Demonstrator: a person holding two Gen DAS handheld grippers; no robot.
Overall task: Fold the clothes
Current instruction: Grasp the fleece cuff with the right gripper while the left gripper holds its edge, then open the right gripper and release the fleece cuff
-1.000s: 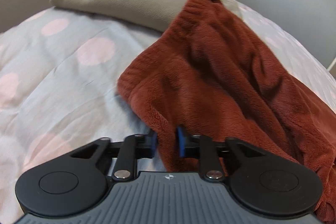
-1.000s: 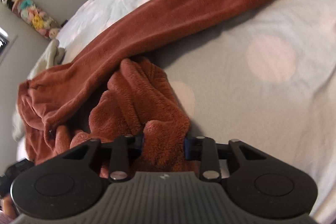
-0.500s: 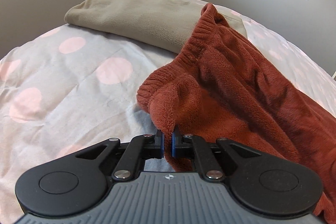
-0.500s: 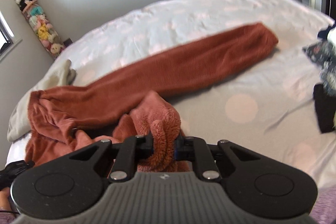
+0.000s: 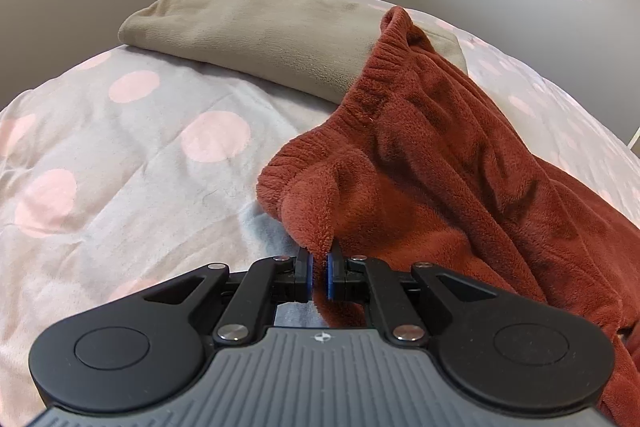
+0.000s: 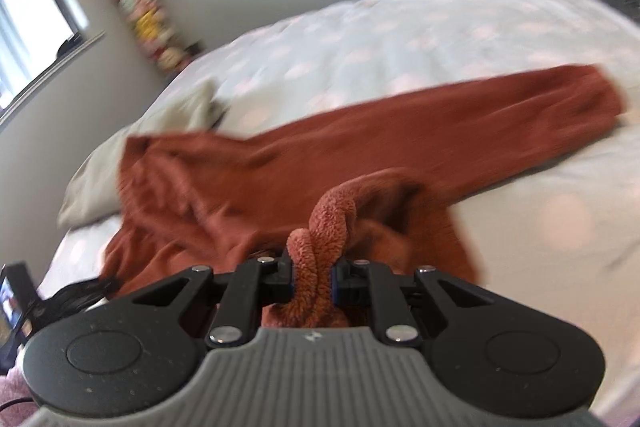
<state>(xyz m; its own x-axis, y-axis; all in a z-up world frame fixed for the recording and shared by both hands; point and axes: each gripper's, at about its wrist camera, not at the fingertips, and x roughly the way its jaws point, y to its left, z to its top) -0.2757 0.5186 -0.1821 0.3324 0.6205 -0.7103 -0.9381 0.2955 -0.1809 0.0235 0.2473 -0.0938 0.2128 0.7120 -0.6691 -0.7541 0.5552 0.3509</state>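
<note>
Already both pinched: my left claw (image 5: 319, 275) grips a thin edge of the pants (image 5: 460, 163), right claw (image 6: 313, 281) a thick bunch. Pants sprawl ahead on the bed (image 5: 132, 163); that thin edge could slip out.

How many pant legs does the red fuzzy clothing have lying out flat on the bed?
1: one leg stretches flat across the bed. The other is bunched in the right gripper.

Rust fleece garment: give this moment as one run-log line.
left gripper: shut on rust fleece garment | right gripper: shut on bunched fold, same garment | one long part stretched across polka-dot bed cover | fold: not done
</note>
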